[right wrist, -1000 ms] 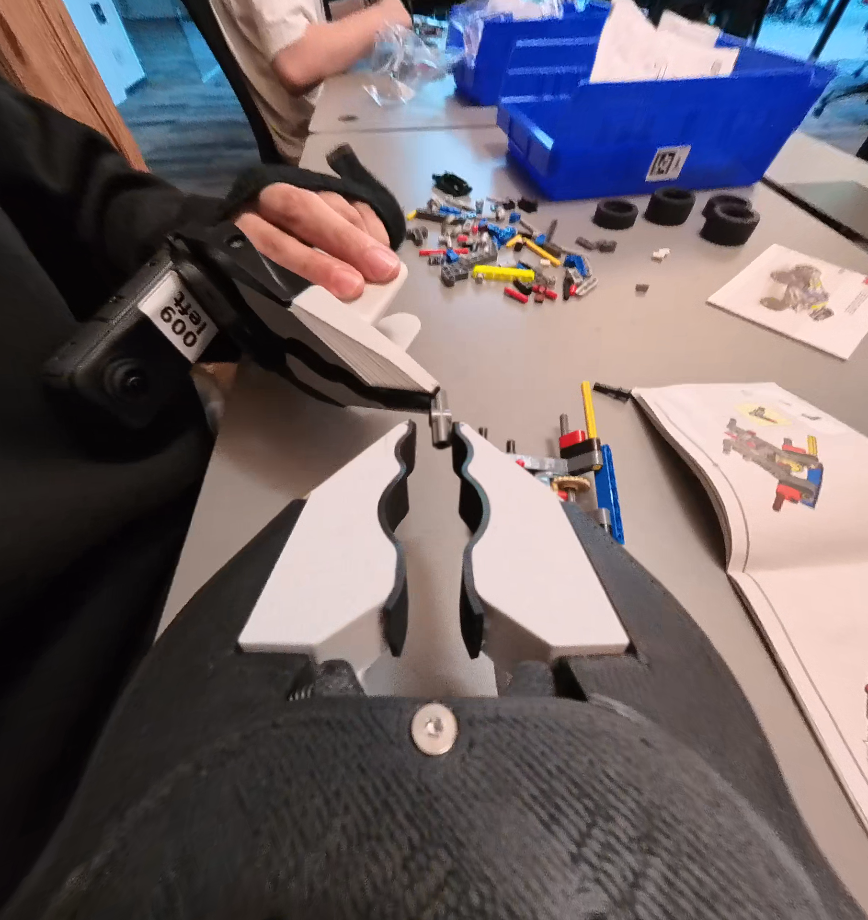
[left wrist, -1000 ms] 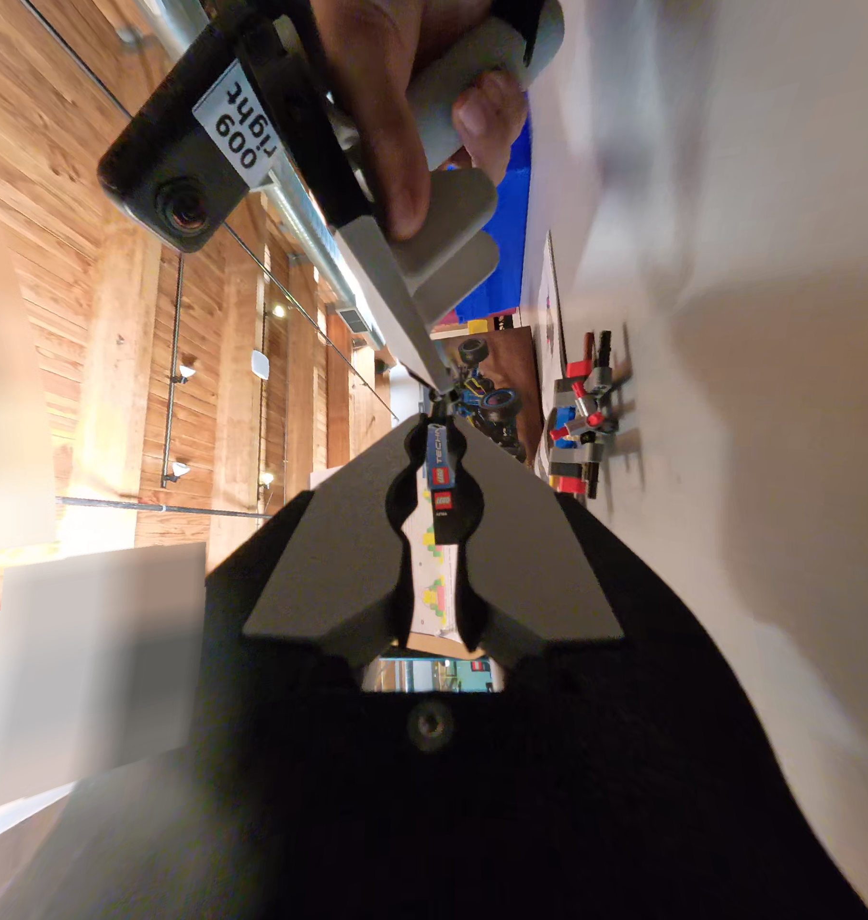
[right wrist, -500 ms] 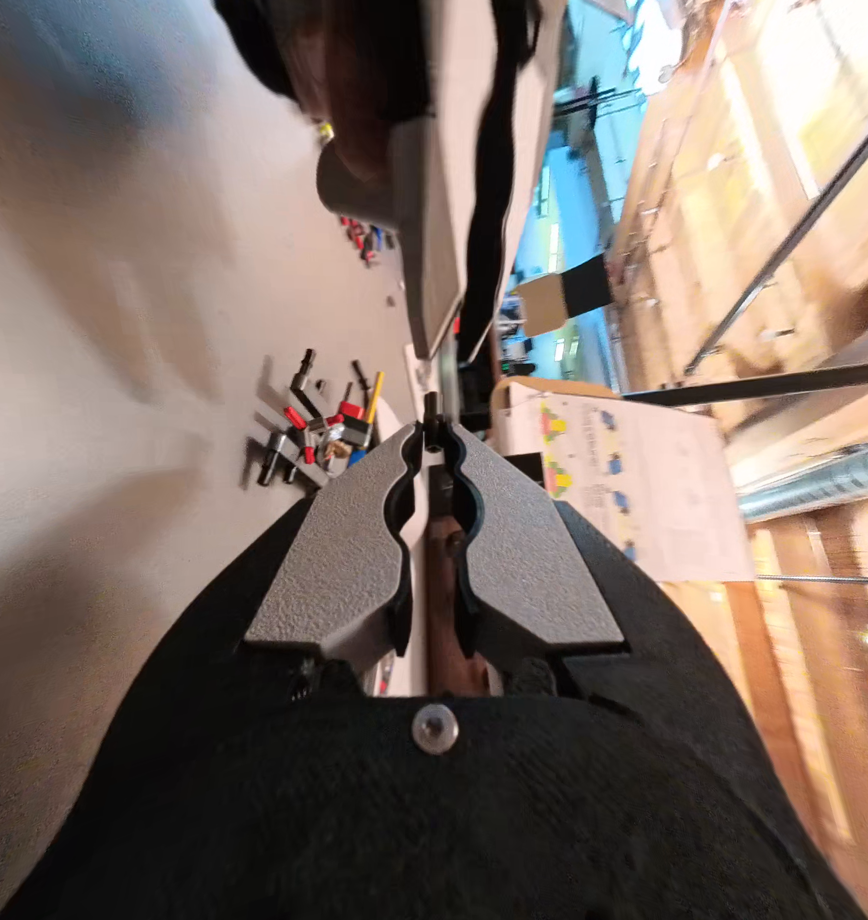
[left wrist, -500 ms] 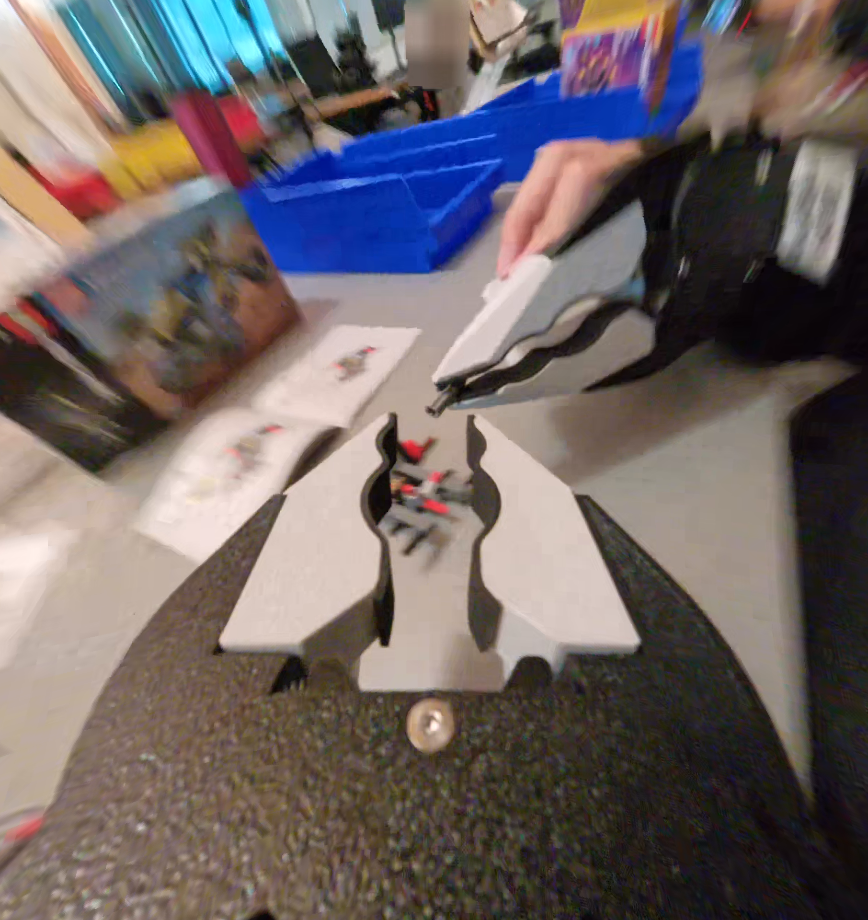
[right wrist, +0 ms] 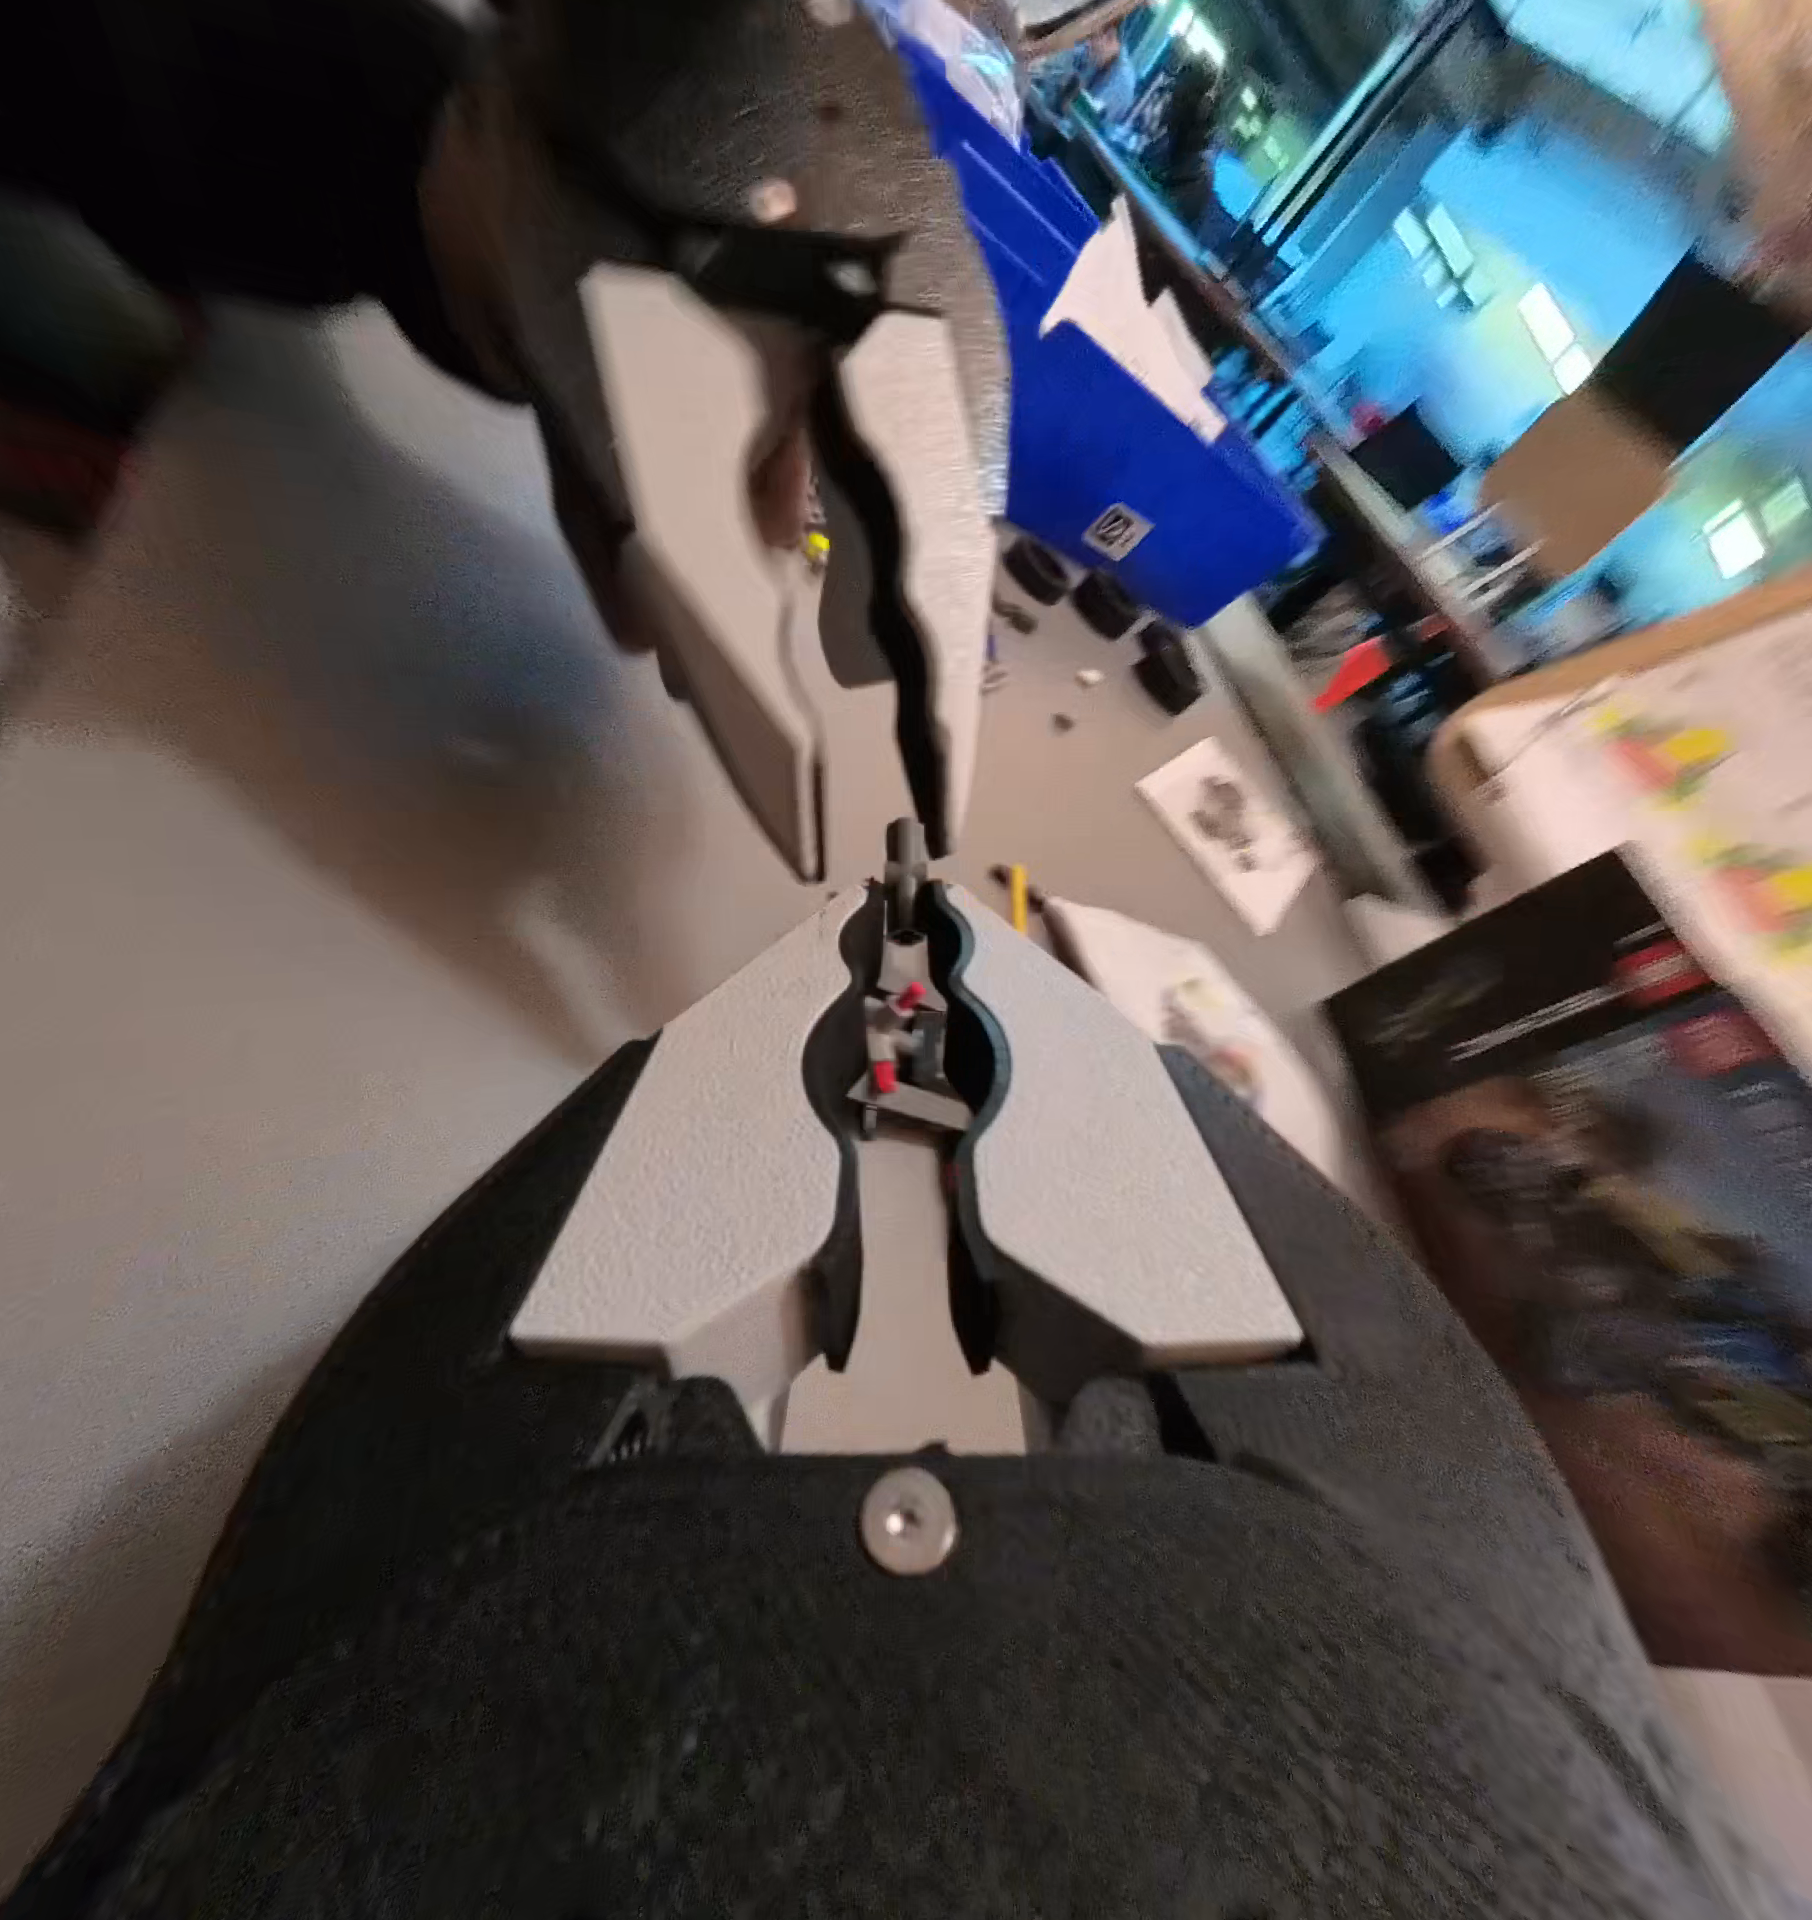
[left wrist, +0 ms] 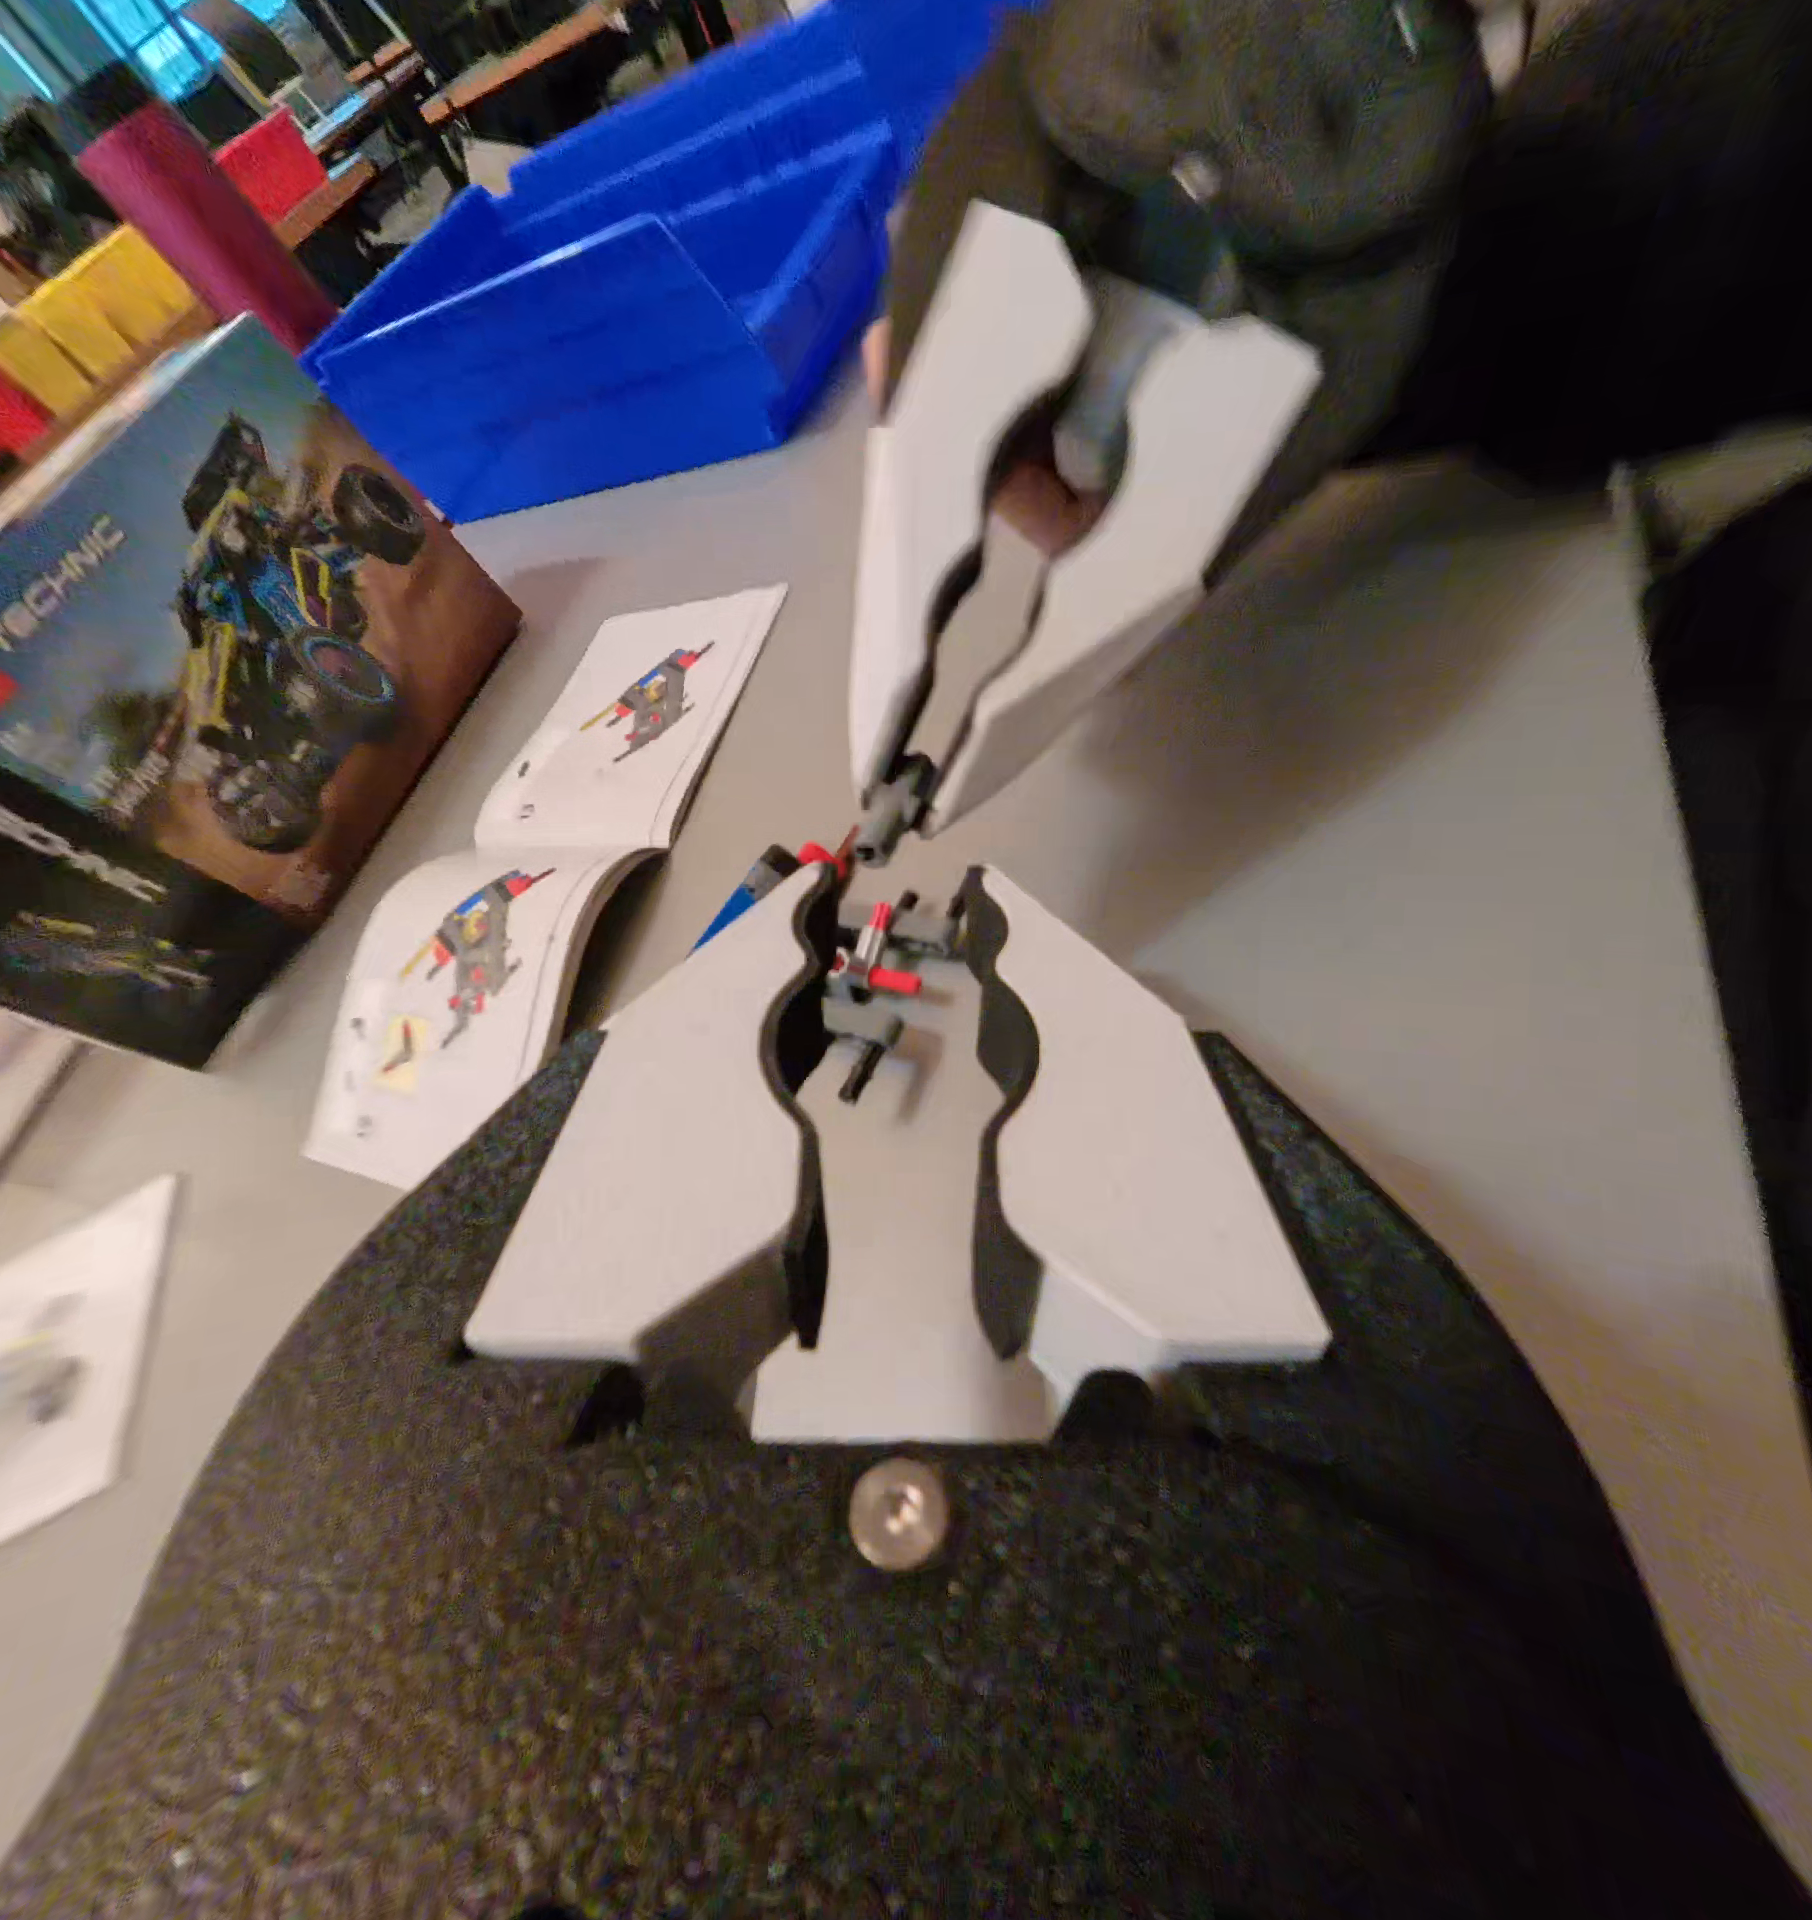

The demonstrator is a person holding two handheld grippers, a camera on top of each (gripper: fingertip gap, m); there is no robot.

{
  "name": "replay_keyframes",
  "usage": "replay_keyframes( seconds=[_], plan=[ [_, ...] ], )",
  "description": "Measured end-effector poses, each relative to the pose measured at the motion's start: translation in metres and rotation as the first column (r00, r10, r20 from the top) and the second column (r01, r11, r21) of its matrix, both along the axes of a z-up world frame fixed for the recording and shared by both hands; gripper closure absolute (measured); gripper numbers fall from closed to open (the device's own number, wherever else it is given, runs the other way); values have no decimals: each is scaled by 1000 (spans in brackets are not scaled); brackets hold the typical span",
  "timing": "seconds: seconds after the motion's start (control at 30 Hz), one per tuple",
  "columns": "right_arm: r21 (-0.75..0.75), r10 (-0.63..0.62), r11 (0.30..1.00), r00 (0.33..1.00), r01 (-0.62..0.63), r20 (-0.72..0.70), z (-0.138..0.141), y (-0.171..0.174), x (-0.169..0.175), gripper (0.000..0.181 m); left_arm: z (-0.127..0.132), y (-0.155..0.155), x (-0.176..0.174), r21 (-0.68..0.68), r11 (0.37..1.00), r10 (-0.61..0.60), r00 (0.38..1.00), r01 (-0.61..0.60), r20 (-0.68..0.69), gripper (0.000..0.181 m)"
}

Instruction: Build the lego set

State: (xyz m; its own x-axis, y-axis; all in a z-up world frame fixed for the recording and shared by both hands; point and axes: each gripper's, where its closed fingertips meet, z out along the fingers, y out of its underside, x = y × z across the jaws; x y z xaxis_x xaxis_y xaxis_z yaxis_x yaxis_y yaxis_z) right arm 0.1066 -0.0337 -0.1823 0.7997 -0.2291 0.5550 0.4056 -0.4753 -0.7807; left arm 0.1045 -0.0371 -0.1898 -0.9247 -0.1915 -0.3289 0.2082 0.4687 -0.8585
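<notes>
My right gripper is shut on a small dark grey connector pin that sticks out past its tips. In the left wrist view it comes down from above with the pin held just over the table. My left gripper is open and empty, its tips close to the pin. A small grey, black and red lego assembly lies on the grey table between the left fingers. It also shows between the right fingers. The left gripper faces the right one tip to tip.
An open instruction booklet lies left of the assembly, with the set's box beyond it. Blue bins stand at the back. Black tyres and a leaflet lie farther along the table. Another leaflet lies at the near left. My left and right fingertips are right by each other.
The pin has passed from my left gripper to my right one. The left gripper has opened. Both grippers have swung round and now sit over the assembly on the table.
</notes>
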Motion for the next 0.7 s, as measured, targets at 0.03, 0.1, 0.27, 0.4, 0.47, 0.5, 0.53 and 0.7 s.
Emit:
replay_keyframes(
  seconds=[0.03,0.1,0.27,0.4,0.47,0.5,0.53,0.7],
  plan=[
    [30,3,1000,993,0,-116,-2,0,0,176,-5,0,-1,50,999,-10,999,8,53,161],
    [35,14,999,958,-4,-287,-12,0,-3,176,-12,1,-2,113,994,-16,994,3,113,169],
    [-2,4,1000,913,-5,-409,-29,0,-4,176,-25,2,1,161,987,-10,994,-8,110,166],
    [9,17,1000,907,-15,-421,-32,3,-5,176,-31,1,1,175,985,-15,998,5,58,175],
    [4,13,1000,900,-13,-435,-34,4,-4,176,-33,2,3,193,981,-19,998,7,64,176],
    [2,10,1000,903,-10,-430,-34,4,-4,176,-34,2,3,197,980,-21,998,7,66,176],
    [-10,12,1000,901,-18,-433,-36,4,-4,176,-35,3,4,207,978,-30,997,16,64,176],
    [-64,-34,998,911,8,-411,-44,0,2,166,-44,4,5,237,970,-43,999,47,-20,176]
  ],
)
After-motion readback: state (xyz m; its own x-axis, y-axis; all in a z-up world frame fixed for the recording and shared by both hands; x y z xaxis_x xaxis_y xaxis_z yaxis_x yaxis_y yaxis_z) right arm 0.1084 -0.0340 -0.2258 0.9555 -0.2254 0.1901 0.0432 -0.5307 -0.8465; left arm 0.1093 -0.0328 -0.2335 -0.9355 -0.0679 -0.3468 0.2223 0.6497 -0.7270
